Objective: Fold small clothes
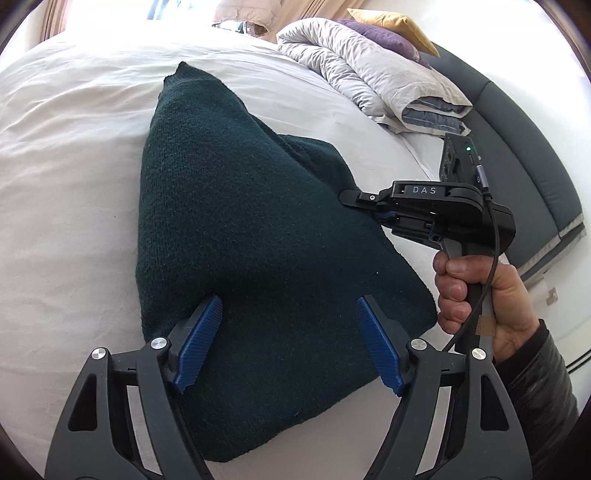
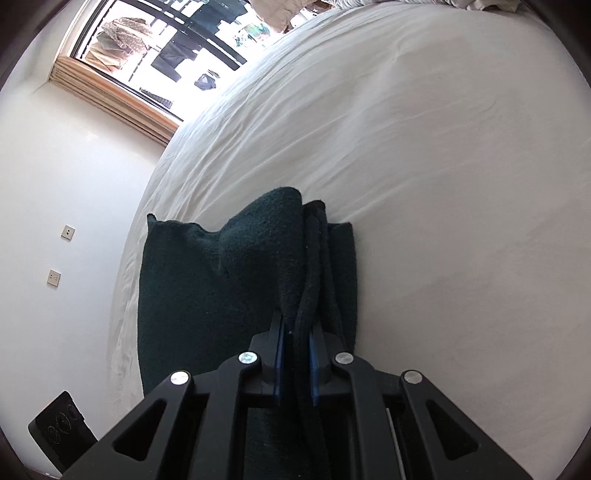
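White bedding [image 1: 74, 177] fills most of both views, so everything is laid out on a bed. A rumpled pale duvet [image 1: 369, 74] is bunched up at about 1 o'clock in the left wrist view, with purple and yellow cushions [image 1: 384, 35] tucked behind it and a dark padded headboard [image 1: 517, 147] curving down the 3 o'clock side. A window [image 2: 147, 55] with laundry hung outside is seen at 11 o'clock in the right wrist view.

The dark green knitted garment [image 1: 240, 229] is spread on the sheet, dead centre, partly folded over itself.

The left gripper [image 1: 290, 314] is held over the garment's near part at 6 o'clock, blue pads set wide apart, nothing pinched between them.

The right gripper [image 2: 295, 332] is clamped down tight on the garment's right edge, a thick bunch of layered knit squeezed between its pads, and that edge looks lifted a bit off the sheet. It's gripped by a hand [image 1: 476, 295] in a dark sleeve at 4 o'clock in the left view.
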